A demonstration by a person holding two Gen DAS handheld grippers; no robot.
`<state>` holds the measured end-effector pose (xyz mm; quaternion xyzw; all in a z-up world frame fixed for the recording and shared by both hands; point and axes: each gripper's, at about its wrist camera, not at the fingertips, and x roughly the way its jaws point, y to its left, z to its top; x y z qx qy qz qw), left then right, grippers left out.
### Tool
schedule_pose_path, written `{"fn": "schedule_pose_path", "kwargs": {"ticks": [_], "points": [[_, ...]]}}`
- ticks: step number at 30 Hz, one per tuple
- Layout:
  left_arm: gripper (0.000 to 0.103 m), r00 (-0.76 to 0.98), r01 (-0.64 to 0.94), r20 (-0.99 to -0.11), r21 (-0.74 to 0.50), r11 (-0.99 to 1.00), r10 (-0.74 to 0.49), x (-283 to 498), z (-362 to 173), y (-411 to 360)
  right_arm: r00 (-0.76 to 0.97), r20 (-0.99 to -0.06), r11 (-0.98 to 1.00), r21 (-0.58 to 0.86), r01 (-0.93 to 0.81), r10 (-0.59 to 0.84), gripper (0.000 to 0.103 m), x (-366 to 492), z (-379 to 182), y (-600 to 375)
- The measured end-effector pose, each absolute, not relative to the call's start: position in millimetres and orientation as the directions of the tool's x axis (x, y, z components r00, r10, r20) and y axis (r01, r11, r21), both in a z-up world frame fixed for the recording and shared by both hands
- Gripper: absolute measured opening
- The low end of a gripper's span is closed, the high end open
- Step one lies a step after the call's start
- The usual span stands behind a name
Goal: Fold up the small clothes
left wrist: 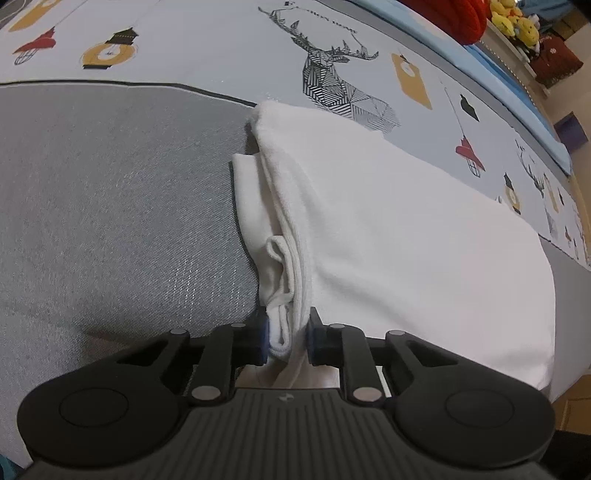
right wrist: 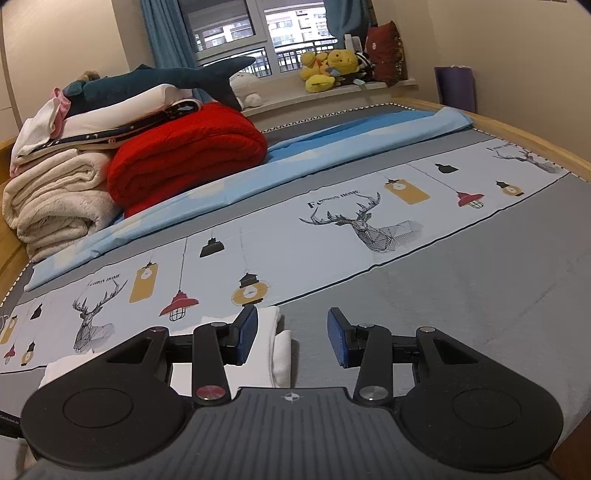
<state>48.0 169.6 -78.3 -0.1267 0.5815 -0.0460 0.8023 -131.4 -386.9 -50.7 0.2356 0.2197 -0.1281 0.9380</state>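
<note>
Your left gripper pinches the white garment edge layers; keep them stacked on the bed. Right gripper half-open, empty.

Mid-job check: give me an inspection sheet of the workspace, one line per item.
Surface: grey bed cover with a pale printed band of deer and lanterns.
Job's things: folded white cotton garment, layered edge facing the left tool.
Clutter: red folded blanket, cream towels, light blue sheet.
Grippers: left tool closed on the garment's edge; right tool open, nothing gripped.
Cables: nothing seen.
Surroundings: window, yellow plush toys on the sill.
</note>
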Motion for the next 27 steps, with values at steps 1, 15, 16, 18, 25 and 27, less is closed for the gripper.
{"fn": "schedule_pose_path", "kwargs": {"ticks": [1, 15, 16, 18, 25, 27], "points": [[0.025, 0.318, -0.088, -0.921, -0.265, 0.96, -0.225, 48.0, -78.3, 171.3, 0.871, -0.473, 0.856, 0.386, 0.344, -0.136, 0.043, -131.7, -50.9, -387.6], [0.025, 0.319, -0.045, -0.929, -0.214, 0.976, -0.189, 51.3, -82.7, 160.5, 0.869, -0.476, 0.866, 0.373, 0.334, -0.131, 0.043, -130.0, -50.6, -385.4], [0.023, 0.32, -0.041, -0.928, -0.215, 0.976, -0.191, 51.1, -82.3, 161.1, 0.869, -0.477, 0.865, 0.372, 0.336, -0.132, 0.043, -130.0, -50.5, -385.2], [0.021, 0.326, -0.034, -0.926, -0.213, 0.976, -0.19, 50.3, -80.8, 160.8, 0.869, -0.477, 0.866, 0.371, 0.336, -0.133, 0.043, -130.2, -50.6, -384.8], [0.019, 0.369, -0.032, -0.922, -0.138, 0.99, -0.116, 41.3, -71.8, 163.1, 0.871, -0.475, 0.866, 0.374, 0.331, -0.128, 0.043, -128.1, -50.3, -382.4], [0.019, 0.366, -0.044, -0.923, -0.141, 0.989, -0.115, 38.4, -70.9, 170.4, 0.872, -0.474, 0.867, 0.376, 0.327, -0.124, 0.043, -126.6, -50.0, -381.2]]}}
